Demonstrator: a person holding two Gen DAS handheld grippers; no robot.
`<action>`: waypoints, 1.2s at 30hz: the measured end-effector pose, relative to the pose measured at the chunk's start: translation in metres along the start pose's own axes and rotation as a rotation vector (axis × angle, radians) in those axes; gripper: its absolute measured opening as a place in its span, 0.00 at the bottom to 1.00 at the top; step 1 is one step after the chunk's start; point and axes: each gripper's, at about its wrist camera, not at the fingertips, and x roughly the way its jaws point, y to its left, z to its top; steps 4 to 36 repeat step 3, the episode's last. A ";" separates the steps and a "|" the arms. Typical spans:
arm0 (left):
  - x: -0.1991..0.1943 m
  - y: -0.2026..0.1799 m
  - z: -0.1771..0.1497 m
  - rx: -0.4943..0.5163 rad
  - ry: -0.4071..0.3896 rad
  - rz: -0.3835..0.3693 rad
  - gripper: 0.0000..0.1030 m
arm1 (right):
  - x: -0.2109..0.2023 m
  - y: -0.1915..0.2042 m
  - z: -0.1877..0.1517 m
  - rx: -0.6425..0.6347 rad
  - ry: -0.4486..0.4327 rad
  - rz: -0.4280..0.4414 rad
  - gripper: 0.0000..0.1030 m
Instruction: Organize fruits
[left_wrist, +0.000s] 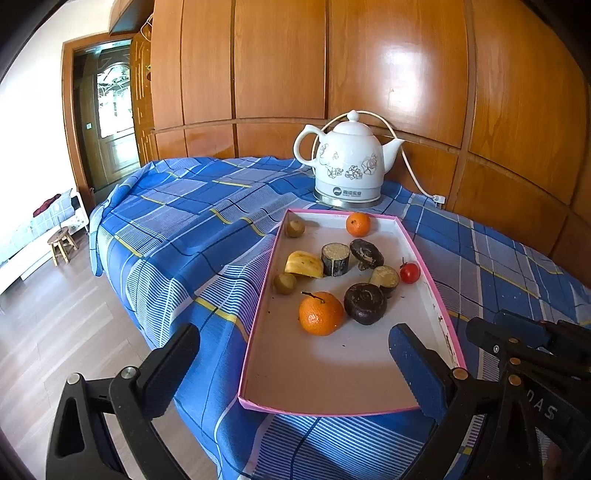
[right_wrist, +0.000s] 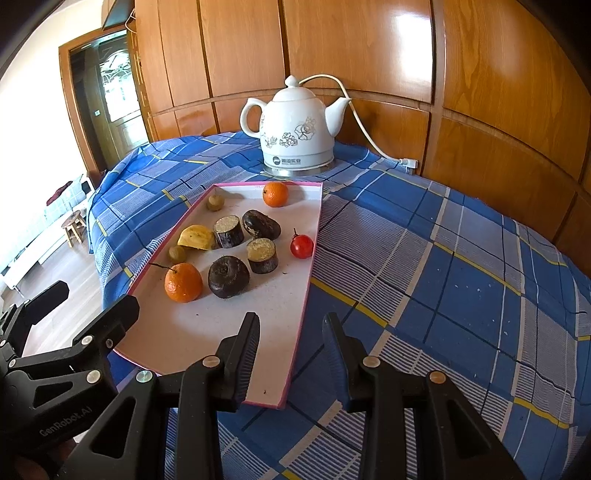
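Left wrist view: shallow pink-rimmed tray (left_wrist: 439, 314) on blue plaid cloth (left_wrist: 184, 229), holding, loose and mostly apart: near orange (left_wrist: 320, 313), far orange (left_wrist: 358, 224), red tomato (left_wrist: 410, 272), yellow piece (left_wrist: 303, 264), dark round fruits (left_wrist: 365, 303), cut dark stubs (left_wrist: 335, 259), small brown-green fruits (left_wrist: 284, 283). Left gripper (left_wrist: 295, 365): jaws spread wide, empty, above the tray's near end. Right gripper (right_wrist: 291, 354): jaws narrowly apart, pinching nothing, over the tray's near right corner. Risks, judged: round fruit may roll when nudged; the tray may slide on the cloth; the white kettle (left_wrist: 347, 162) stands just beyond the far rim.
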 end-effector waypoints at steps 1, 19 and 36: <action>0.001 0.000 0.000 -0.001 0.000 0.001 1.00 | 0.000 -0.002 0.000 0.004 0.001 0.000 0.35; 0.002 0.000 0.000 -0.001 0.006 -0.008 1.00 | 0.001 -0.011 0.002 0.024 0.006 0.004 0.35; 0.002 0.000 0.000 -0.001 0.006 -0.008 1.00 | 0.001 -0.011 0.002 0.024 0.006 0.004 0.35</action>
